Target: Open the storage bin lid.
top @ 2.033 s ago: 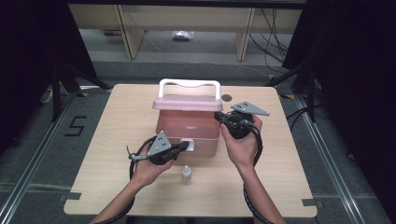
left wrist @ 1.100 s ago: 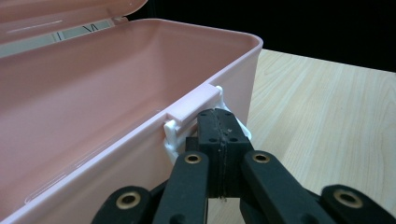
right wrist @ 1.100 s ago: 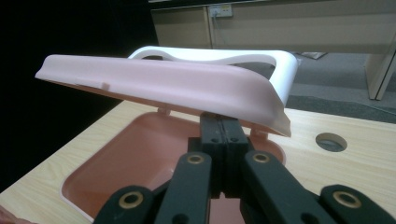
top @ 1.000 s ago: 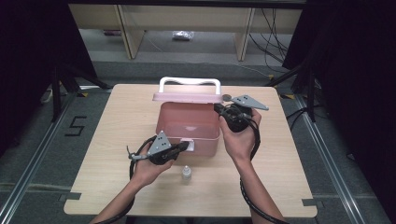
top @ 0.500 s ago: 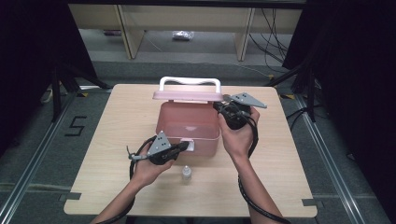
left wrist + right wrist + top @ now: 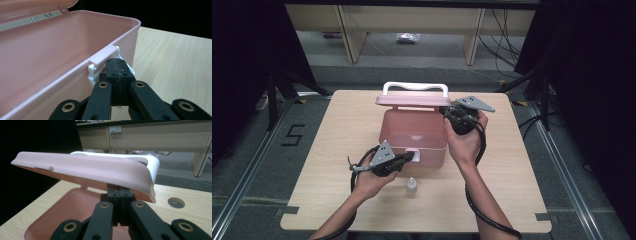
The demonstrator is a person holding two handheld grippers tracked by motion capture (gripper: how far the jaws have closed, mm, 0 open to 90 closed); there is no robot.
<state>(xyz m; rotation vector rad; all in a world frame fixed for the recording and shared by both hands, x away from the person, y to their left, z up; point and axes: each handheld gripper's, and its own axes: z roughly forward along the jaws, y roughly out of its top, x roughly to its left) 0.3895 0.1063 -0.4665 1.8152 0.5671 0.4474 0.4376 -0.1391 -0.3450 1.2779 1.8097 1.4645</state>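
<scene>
A pink plastic box (image 6: 414, 137) stands in the middle of the table, its lid (image 6: 413, 100) with a white handle (image 6: 414, 87) raised towards the back. My right gripper (image 6: 448, 112) is shut, and its tips (image 6: 119, 192) sit under the lid's (image 6: 87, 168) right-hand rim, propping it up above the box's empty inside. My left gripper (image 6: 412, 156) is shut at the front wall, with nothing between its pads. Its tips (image 6: 118, 64) rest against the white latch (image 6: 103, 56) on the front rim of the box (image 6: 62, 37).
A small clear bottle (image 6: 411, 185) with a white cap stands on the wooden table (image 6: 522, 170) in front of the box, between my forearms. A round hole (image 6: 176, 202) is cut in the tabletop to the right of the lid. Shelving and cables lie beyond the far edge.
The lid has swung up a little further with my right gripper under its edge. The left gripper has stayed at the latch.
</scene>
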